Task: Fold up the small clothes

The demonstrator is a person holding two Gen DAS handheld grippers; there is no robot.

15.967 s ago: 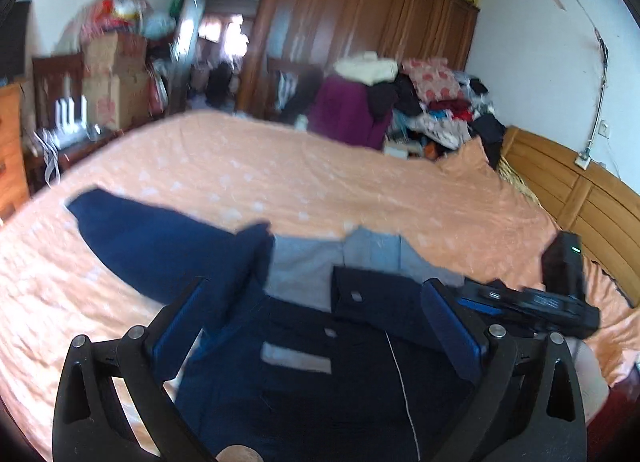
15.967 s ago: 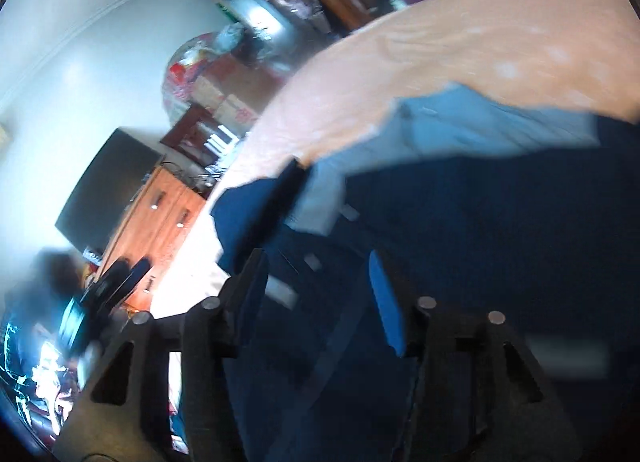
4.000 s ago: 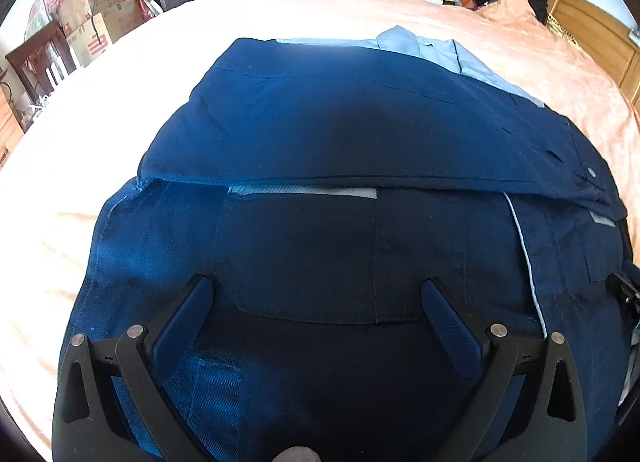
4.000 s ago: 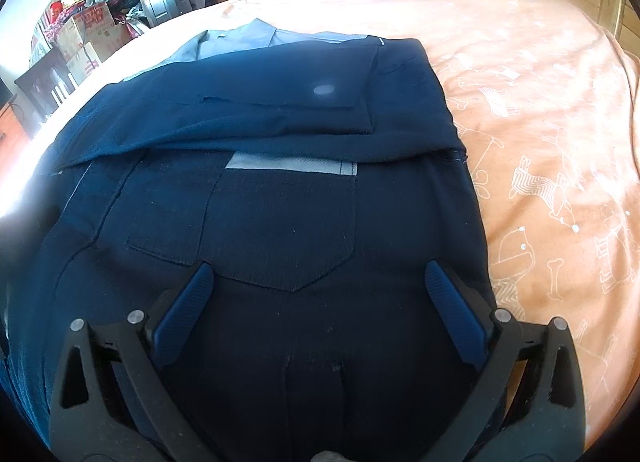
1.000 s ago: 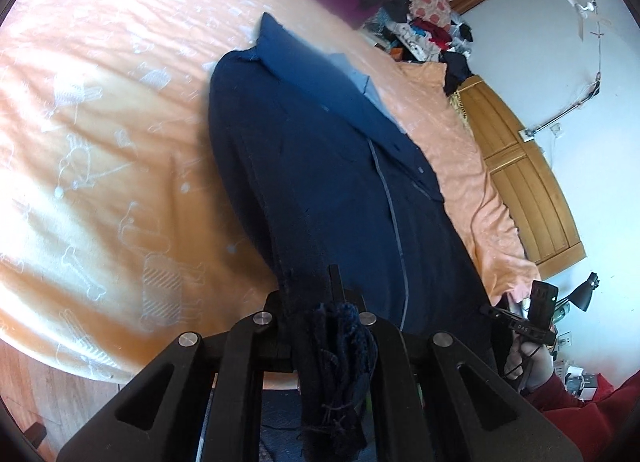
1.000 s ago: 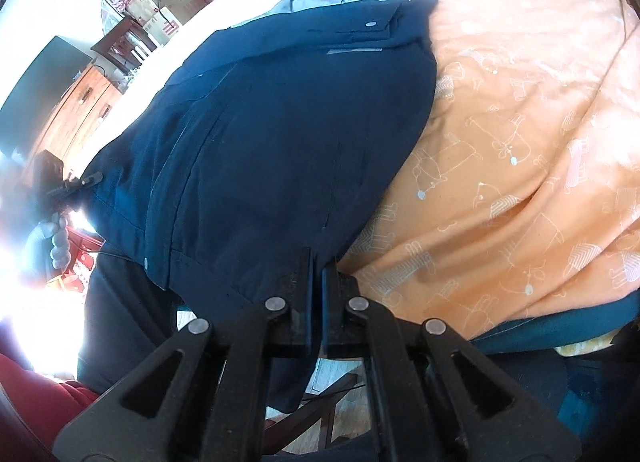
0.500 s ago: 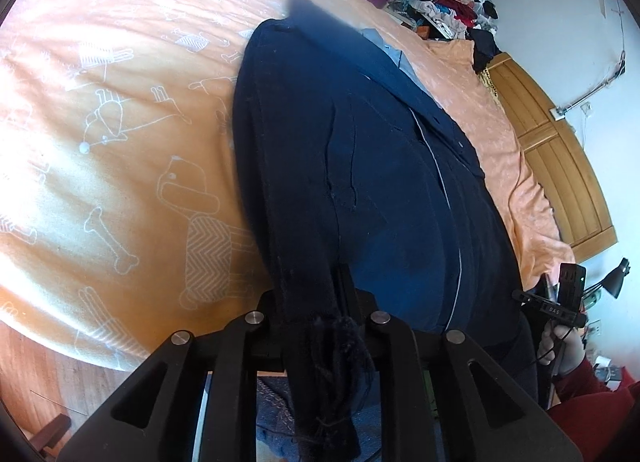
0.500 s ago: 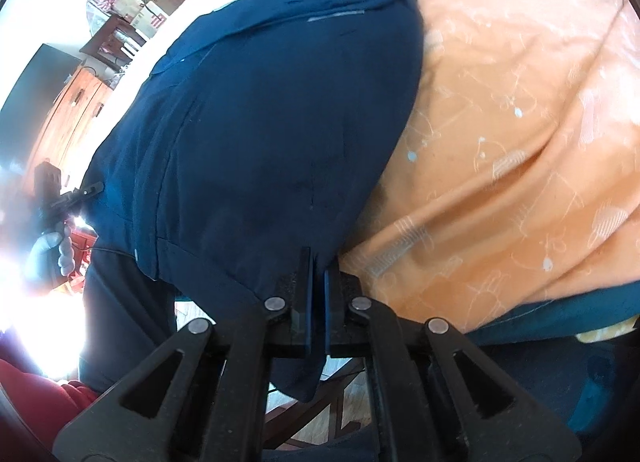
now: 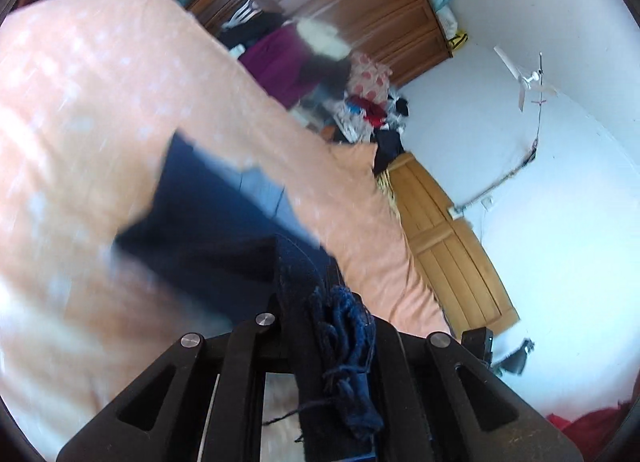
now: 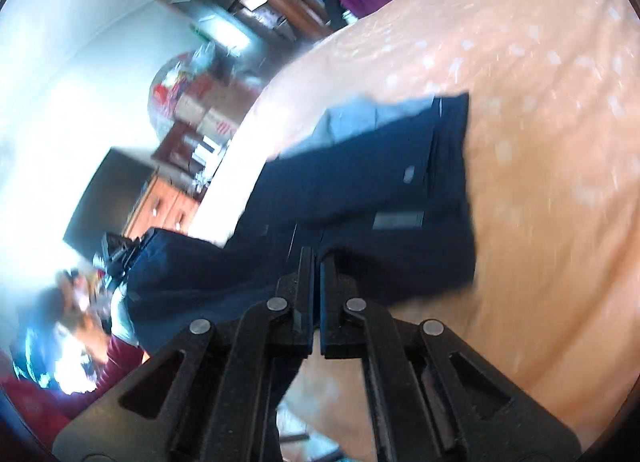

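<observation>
A dark navy jacket [image 9: 208, 238] with a pale blue collar lies on the orange bedspread [image 9: 80, 102], its sleeves folded across the chest. My left gripper [image 9: 320, 302] is shut on the jacket's frayed bottom hem, which bunches over its fingers. In the right wrist view the same jacket [image 10: 380, 190] stretches from the bed toward me, and my right gripper [image 10: 316, 262] is shut on the other corner of the hem. The hem is raised off the bed between the two grippers. Both views are blurred by motion.
A wooden headboard [image 9: 452, 238] stands along the bed's right side. A wardrobe [image 9: 352, 10] and a heap of clothes [image 9: 320, 62] are at the far end. Cardboard boxes [image 10: 200, 110] and a wooden dresser [image 10: 160, 210] stand at the left. A person's red sleeve [image 10: 116, 354] shows at lower left.
Both grippers have swung upward and forward, lifting the jacket's bottom hem off the bed edge toward the collar. The views now tilt up toward the walls and are blurred.
</observation>
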